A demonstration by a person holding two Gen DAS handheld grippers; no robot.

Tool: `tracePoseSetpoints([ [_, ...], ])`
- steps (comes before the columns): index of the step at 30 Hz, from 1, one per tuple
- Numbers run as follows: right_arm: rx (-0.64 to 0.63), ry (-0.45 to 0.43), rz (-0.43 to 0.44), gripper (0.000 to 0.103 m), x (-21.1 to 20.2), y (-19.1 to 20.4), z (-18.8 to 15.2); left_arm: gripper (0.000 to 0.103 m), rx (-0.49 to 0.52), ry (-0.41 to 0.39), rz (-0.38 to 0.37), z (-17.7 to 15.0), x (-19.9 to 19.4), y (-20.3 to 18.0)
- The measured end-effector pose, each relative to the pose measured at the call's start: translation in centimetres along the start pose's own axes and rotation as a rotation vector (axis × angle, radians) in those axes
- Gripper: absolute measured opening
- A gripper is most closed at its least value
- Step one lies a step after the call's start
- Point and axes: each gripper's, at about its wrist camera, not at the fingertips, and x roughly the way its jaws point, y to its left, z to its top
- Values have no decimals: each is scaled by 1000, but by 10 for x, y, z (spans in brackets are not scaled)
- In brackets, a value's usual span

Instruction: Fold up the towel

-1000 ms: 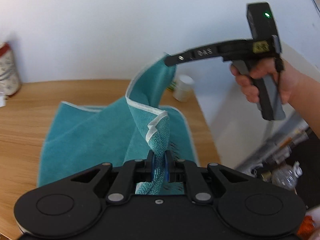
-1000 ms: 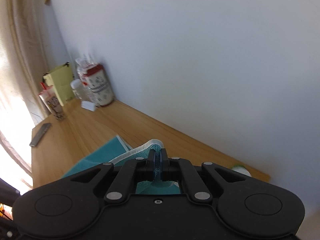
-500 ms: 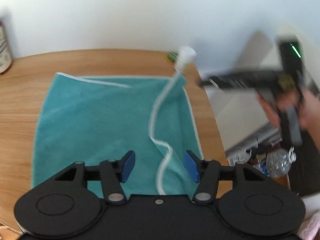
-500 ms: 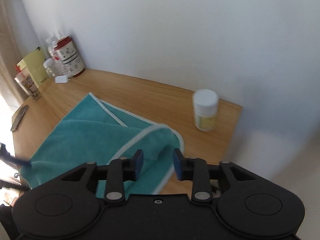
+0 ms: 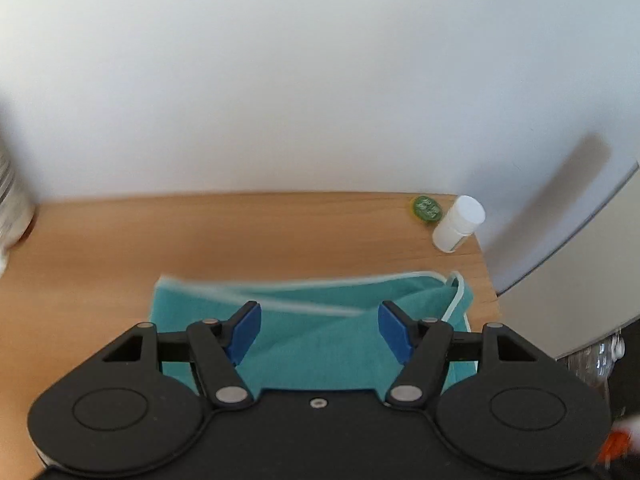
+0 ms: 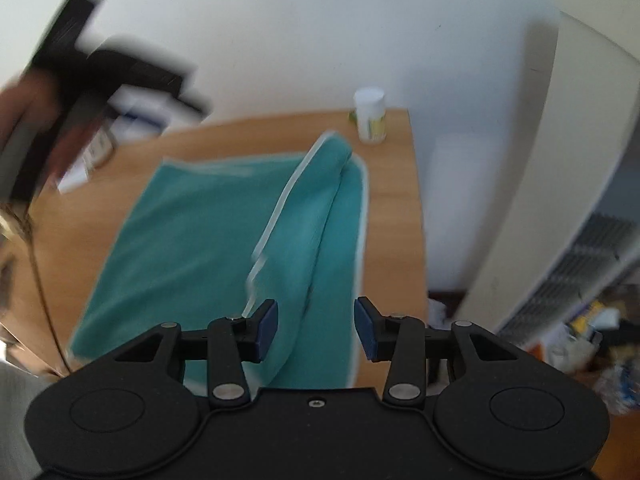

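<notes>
One teal towel (image 6: 224,236) lies on the wooden tabletop (image 5: 240,232), its right side loosely folded over. Both the left claw (image 5: 319,330) and the right claw (image 6: 316,326) gape wide, holding nothing. At the far right stand one white bottle (image 5: 458,224) and one small green thing (image 5: 427,208) beside it.

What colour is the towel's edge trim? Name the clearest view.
White, or very pale, trim on a teal towel; it shows best in the right wrist view.

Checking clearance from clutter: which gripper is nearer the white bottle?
Right, as far as I can judge. The right gripper is over the towel's bottle side; the left gripper is raised opposite.
</notes>
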Motion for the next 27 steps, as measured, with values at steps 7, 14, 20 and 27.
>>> tracePoseSetpoints([
  [7, 32, 17, -206, 47, 37, 62, -28, 66, 204, 154, -144, 4, 62, -29],
  [14, -22, 10, -372, 39, 56, 83, -37, 72, 297, 148, -131, 2, 97, -61],
  [20, -130, 53, -442, 35, 78, 102, -40, 73, 324, 148, -123, -3, 114, -78],
  [27, -119, 53, -463, 3, 81, 103, -37, 30, 398, 152, -145, -8, 120, -104],
])
